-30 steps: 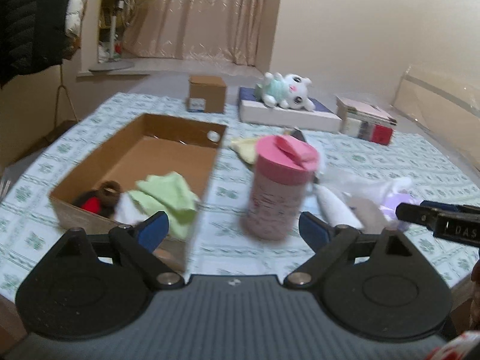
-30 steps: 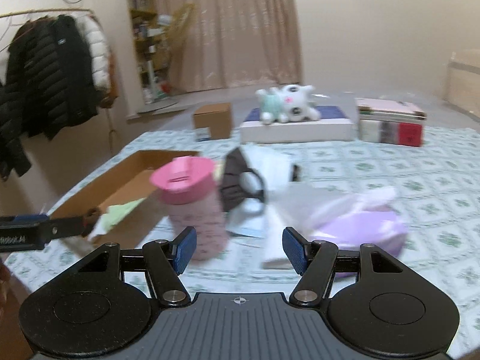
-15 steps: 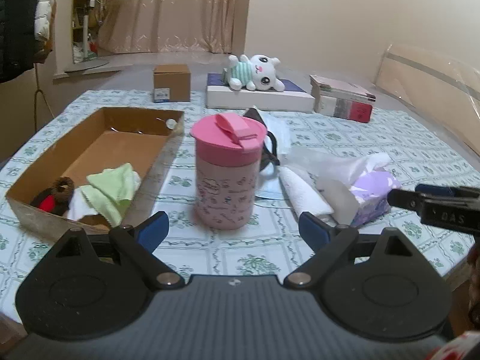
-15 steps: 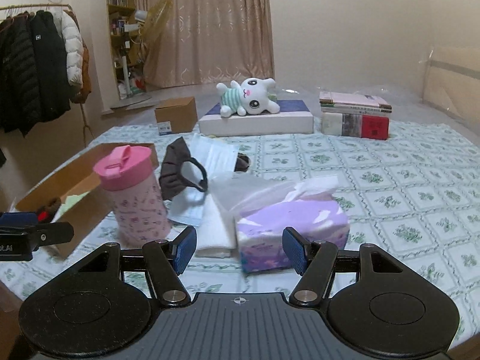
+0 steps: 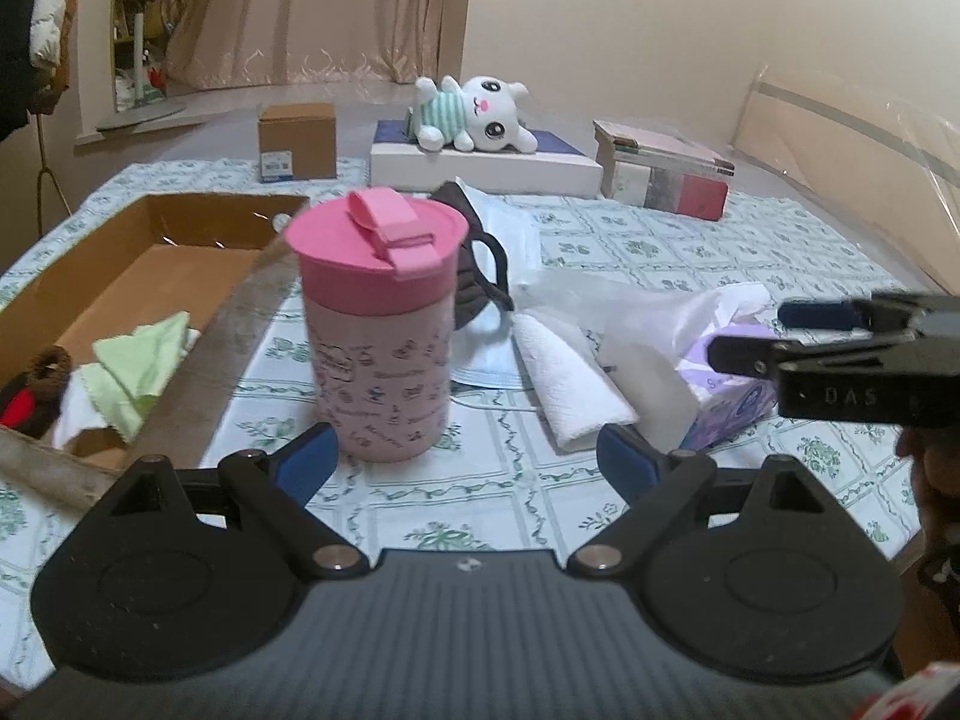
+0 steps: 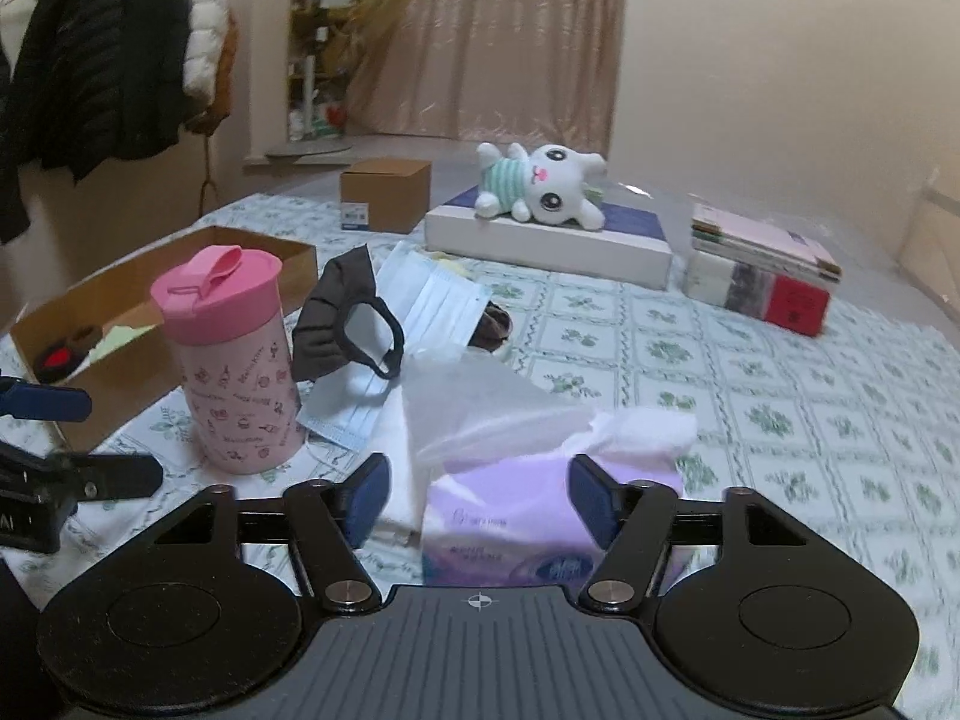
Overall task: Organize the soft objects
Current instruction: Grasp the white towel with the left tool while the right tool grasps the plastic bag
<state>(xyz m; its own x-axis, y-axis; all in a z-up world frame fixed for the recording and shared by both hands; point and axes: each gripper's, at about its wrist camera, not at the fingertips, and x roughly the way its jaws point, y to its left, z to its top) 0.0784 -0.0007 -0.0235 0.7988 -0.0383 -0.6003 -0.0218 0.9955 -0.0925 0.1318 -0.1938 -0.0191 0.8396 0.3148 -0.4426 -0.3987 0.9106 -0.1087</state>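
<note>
A purple tissue pack [image 6: 510, 531] with white tissue sticking out lies between the open fingers of my right gripper [image 6: 480, 495]; whether they touch it I cannot tell. It also shows in the left wrist view [image 5: 729, 396]. My left gripper [image 5: 465, 456] is open just in front of a pink lidded cup [image 5: 378, 330], which also shows in the right wrist view [image 6: 231, 354]. A dark mask [image 6: 342, 324], a blue face mask [image 6: 420, 306] and a folded white cloth [image 5: 564, 384] lie behind the cup. A white plush cat [image 6: 540, 189] lies on a flat white box [image 6: 552, 246].
An open cardboard box [image 5: 150, 276] at the left holds a green cloth [image 5: 141, 369] and a dark red-and-brown item [image 5: 27, 393]. A small brown carton [image 5: 297, 141] and a stack of books [image 5: 666, 177] stand at the back. The patterned cloth's edge runs near both grippers.
Both grippers have moved closer: the left up to the pink cup, the right onto the tissue pack, which now sits between its fingers. Both stayed open.
</note>
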